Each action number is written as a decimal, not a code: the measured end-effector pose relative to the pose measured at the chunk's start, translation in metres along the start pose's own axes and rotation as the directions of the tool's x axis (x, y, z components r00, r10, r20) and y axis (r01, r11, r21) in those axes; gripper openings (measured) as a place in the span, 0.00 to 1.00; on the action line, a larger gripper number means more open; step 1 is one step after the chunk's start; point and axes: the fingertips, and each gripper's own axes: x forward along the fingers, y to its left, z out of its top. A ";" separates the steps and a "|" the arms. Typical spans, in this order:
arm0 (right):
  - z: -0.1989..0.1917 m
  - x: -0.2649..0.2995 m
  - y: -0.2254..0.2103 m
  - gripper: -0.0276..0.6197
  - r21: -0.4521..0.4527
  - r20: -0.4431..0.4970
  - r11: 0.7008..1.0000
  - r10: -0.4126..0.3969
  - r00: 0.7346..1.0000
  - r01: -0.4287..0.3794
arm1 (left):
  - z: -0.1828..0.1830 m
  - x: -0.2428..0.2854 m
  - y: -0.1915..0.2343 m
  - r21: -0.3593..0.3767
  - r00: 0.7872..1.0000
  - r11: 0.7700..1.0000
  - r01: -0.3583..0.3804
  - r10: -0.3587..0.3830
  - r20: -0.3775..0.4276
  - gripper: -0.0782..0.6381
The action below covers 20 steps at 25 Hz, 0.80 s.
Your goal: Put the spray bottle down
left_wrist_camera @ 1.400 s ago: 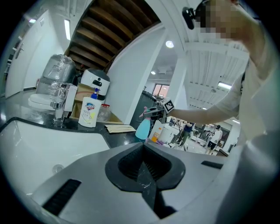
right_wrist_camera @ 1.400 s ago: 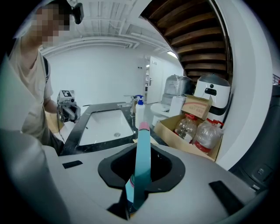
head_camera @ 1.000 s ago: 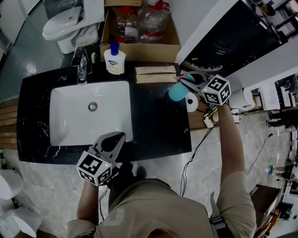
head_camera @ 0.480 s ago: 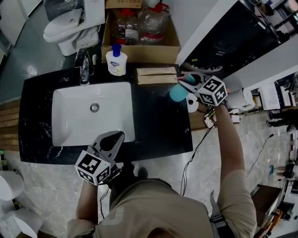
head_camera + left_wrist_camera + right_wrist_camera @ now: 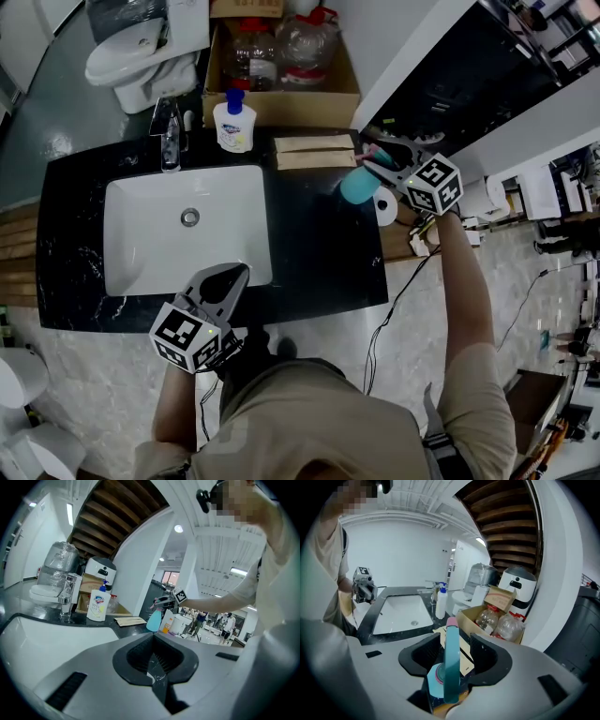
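black stone countertop (image 5: 319, 253) runs across the head view with the white sink (image 5: 187, 230) set into it, so you can place everything against that sink. your right gripper (image 5: 380, 161) is well to the right of the sink, at the counter's far right end, and its jaws are opening. in the right gripper view the teal spray bottle (image 5: 451, 663) stands upright between them, with a gap showing on each side and neither of the pads (image 5: 483, 649) pressing it — the grip looks given up. from the head view the spray bottle (image 5: 359, 185) sits right of the sink, just beside a white paper roll (image 5: 386, 206) and below the folded brown paper (image 5: 314, 150). whether its base is fully seated on the stone you can't see, but slack jaws with the bottle upright suggest it carries its own weight. that spot seems chosen to keep it on flat counter, clear of the basin and of the soap bottle (image 5: 232, 122) and faucet (image 5: 169, 141) behind the sink. your left gripper (image 5: 239, 274) hangs at the sink's front edge, jaws together on nothing, as its own view (image 5: 154, 665) confirms — parked low and out of the way, since this job needs one tool. what remains, by my reading, is to draw the right gripper straight back so a jaw doesn't clip the trigger head and tip the bottle.
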 end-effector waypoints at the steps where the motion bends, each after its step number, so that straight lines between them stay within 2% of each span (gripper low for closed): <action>1: 0.001 -0.003 -0.002 0.32 -0.001 0.005 1.000 -0.011 1.000 0.011 | 0.000 0.000 0.000 -0.001 1.000 1.000 0.001 -0.001 0.001 0.12; 8: 0.008 -0.024 -0.009 0.32 0.008 0.053 0.996 -0.088 0.995 0.088 | 0.001 -0.001 0.000 0.007 1.000 1.000 0.010 -0.010 0.002 0.12; 17: 0.004 -0.029 0.001 0.32 -0.026 0.035 0.998 -0.063 0.997 0.064 | 0.004 0.004 -0.002 0.016 1.000 1.000 0.021 -0.021 0.000 0.12; 18: 0.002 -0.028 0.003 0.30 -0.034 0.028 0.998 -0.058 0.998 0.059 | 0.003 0.005 -0.003 0.016 1.000 1.000 0.023 -0.023 -0.003 0.12; 20: -0.001 -0.025 0.005 0.21 -0.047 0.017 0.998 -0.051 0.999 0.051 | 0.002 0.005 -0.003 0.015 1.000 1.000 0.025 -0.024 -0.007 0.12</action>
